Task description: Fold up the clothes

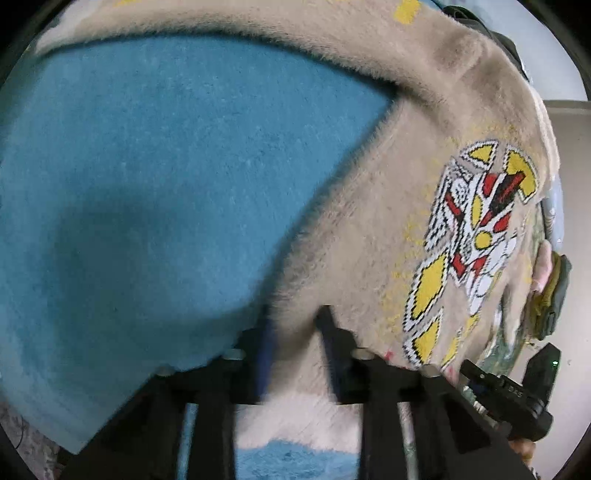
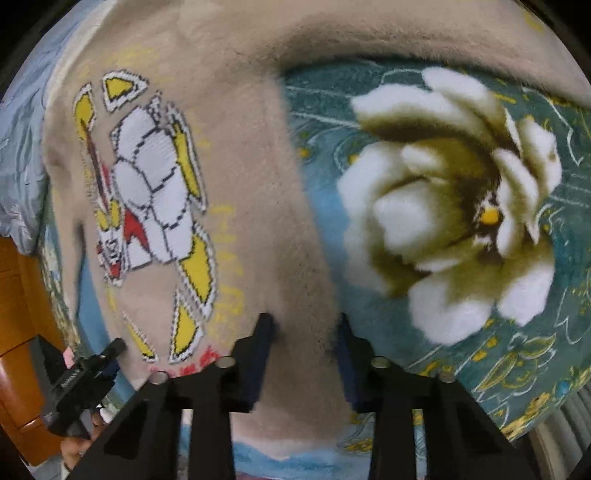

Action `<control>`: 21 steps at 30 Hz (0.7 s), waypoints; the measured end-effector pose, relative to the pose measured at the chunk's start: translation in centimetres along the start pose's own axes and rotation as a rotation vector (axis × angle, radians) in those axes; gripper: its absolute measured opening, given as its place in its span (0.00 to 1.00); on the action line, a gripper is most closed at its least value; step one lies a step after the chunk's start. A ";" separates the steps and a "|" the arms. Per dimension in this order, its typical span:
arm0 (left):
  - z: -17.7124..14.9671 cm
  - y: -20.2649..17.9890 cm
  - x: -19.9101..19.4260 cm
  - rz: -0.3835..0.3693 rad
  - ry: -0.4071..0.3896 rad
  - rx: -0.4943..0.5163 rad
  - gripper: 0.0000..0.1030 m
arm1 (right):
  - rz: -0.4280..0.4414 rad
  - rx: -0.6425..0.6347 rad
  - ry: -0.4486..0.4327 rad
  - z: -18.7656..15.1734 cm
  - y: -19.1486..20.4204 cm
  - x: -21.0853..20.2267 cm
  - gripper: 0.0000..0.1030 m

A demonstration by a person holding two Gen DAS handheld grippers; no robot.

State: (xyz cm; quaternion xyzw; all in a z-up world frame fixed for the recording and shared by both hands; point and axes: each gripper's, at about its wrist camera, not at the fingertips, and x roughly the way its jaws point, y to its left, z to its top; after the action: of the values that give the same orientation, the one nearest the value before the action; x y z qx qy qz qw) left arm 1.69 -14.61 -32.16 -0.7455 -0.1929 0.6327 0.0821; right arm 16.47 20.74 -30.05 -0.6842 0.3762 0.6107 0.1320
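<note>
where flowered blanket (image 2: pixel 461 206) underlies beige sweater (image 2: pixel 251 177)

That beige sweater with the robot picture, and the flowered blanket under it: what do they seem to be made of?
The beige sweater looks like a fuzzy, brushed knit: soft nap at its edges, and the robot picture shows stepped, pixel-like outlines, probably knitted in. The flowered blanket looks like plush fleece with a printed pattern, matte and fluffy.

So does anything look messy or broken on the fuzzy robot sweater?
Nothing looks broken or spilled. The beige sweater lies spread on the blanket, its sleeve stretched out sideways, not yet folded. Each hand-held gripper, left and right, pinches its bottom edge.
</note>
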 end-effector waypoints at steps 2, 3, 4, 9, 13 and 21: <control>-0.2 -0.2 -0.3 -0.006 -0.012 -0.006 0.10 | 0.004 -0.005 -0.001 -0.4 0.0 -0.6 0.14; -0.5 -0.5 -0.7 -0.010 -0.021 -0.002 0.10 | 0.006 -0.012 -0.008 -0.7 0.0 -1.0 0.12; -0.8 -0.8 -1.0 -0.013 -0.030 0.002 0.09 | 0.007 -0.020 -0.015 -0.9 0.1 -1.5 0.12; -3.4 -2.3 -1.9 -0.027 -0.026 0.042 0.09 | -0.014 -0.075 -0.069 -2.5 0.1 -4.3 0.11; -6.0 -2.1 -0.4 0.018 0.048 0.018 0.09 | -0.059 -0.063 -0.060 -3.9 -1.9 -4.6 0.11; -5.5 -4.8 -1.7 0.051 0.036 -0.001 0.10 | 0.007 -0.050 -0.090 -4.6 -4.2 -6.0 0.15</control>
State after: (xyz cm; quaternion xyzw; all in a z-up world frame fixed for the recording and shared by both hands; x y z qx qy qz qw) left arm 5.95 -10.18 -27.85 -0.7615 -0.1727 0.6209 0.0691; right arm 22.82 22.79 -24.57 -0.6577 0.3569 0.6507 0.1295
